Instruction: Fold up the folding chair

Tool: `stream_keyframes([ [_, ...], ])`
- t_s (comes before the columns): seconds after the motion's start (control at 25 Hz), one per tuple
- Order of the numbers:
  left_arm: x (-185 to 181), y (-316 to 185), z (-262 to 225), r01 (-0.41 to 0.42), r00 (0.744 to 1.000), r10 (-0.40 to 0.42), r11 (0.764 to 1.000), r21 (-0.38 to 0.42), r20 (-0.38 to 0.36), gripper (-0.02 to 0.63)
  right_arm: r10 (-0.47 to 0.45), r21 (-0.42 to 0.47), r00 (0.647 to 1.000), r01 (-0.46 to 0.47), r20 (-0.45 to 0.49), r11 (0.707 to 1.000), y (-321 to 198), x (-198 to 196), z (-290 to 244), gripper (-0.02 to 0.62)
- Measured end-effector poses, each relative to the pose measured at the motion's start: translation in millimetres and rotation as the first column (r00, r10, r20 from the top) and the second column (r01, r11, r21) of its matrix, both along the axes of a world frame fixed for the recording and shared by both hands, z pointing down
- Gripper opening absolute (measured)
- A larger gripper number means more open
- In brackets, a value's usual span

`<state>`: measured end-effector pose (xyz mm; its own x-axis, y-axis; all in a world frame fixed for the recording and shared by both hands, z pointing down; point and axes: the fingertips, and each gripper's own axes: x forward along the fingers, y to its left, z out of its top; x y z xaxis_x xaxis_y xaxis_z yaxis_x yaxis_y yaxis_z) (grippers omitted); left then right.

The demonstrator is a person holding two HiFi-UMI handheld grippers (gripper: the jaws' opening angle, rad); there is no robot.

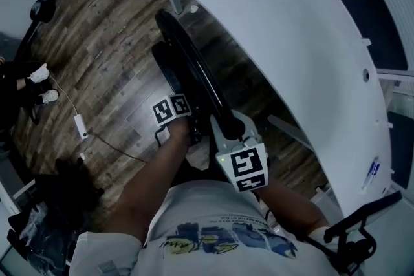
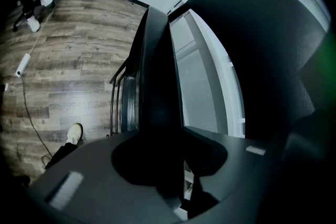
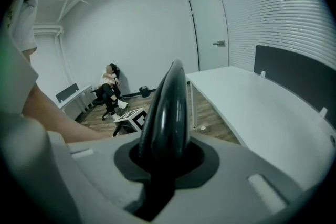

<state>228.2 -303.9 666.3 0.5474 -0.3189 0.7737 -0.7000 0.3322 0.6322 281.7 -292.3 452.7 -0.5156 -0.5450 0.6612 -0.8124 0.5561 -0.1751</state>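
The left hand-held gripper (image 2: 160, 176) is closed narrowly on the folding chair (image 3: 168, 107), a thin dark panel of it filling the slot between its jaws. The right hand-held gripper (image 3: 160, 165) is clamped the same way on the chair's rounded, glossy black edge, which rises straight out from between its jaws.

In the head view both sit side by side near the chair's closer end, the left one's marker cube (image 1: 171, 108) just beside the right one's (image 1: 242, 165). The cubes carry black-and-white square patterns but no letters.

The chair is folded thin and stands edge-on over the wooden floor (image 1: 97, 61), close alongside the long white tabletop (image 1: 291, 42). In the left gripper view a pale shoe (image 2: 75, 134) rests on the boards beside the chair.

The holder's shirt (image 1: 213, 236) shows a blue and yellow print with a line of writing too small to read.

Farther off, a white cable (image 1: 110, 142) with a small white box on it trails over the floor. A second person (image 3: 109, 86) sits on a chair by the far wall; a closed door (image 3: 207, 23) stands to the right, with slatted blinds (image 3: 273, 13) beyond it.
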Motion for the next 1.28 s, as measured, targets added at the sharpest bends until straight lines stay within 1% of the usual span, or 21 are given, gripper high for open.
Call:
stream_keyframes([
  [0.2, 23.4, -0.8, -6.9, 0.101, 0.995, -0.099, 0.993, -0.055, 0.03, 0.127, -0.06, 0.011, 0.997, 0.059, 0.038, 0.998, -3.8, 16.8, -3.6, 0.06],
  [0.36, 39.0, -11.3, -6.3, 0.143, 0.988, -0.137, 0.987, -0.07, 0.075, 0.129, -0.085, 0.002, 0.994, 0.085, 0.074, 0.996, -17.0, 38.9, -1.1, 0.06],
  [0.6, 61.8, -22.4, -2.9, 0.122, 0.987, -0.116, 0.991, -0.051, 0.107, 0.129, -0.089, 0.005, 0.992, 0.089, 0.088, 0.996, -27.1, 68.9, -0.8, 0.06],
  [0.8, 82.1, -33.5, 8.8, 0.136, 0.983, -0.128, 0.989, -0.059, 0.133, 0.129, -0.095, 0.006, 0.991, 0.095, 0.092, 0.995, -39.9, 93.2, 10.4, 0.06],
  [0.96, 96.2, -45.3, 18.0, 0.115, 0.982, -0.104, 0.991, -0.065, 0.157, 0.129, -0.073, -0.012, 0.992, 0.075, 0.102, 0.997, -51.0, 112.9, 17.6, 0.06],
  [1.28, 125.1, -56.1, 22.2, 0.124, 0.982, -0.112, 0.99, -0.069, 0.151, 0.129, -0.065, -0.021, 0.991, 0.068, 0.113, 0.997, -64.9, 147.1, 29.4, 0.055],
])
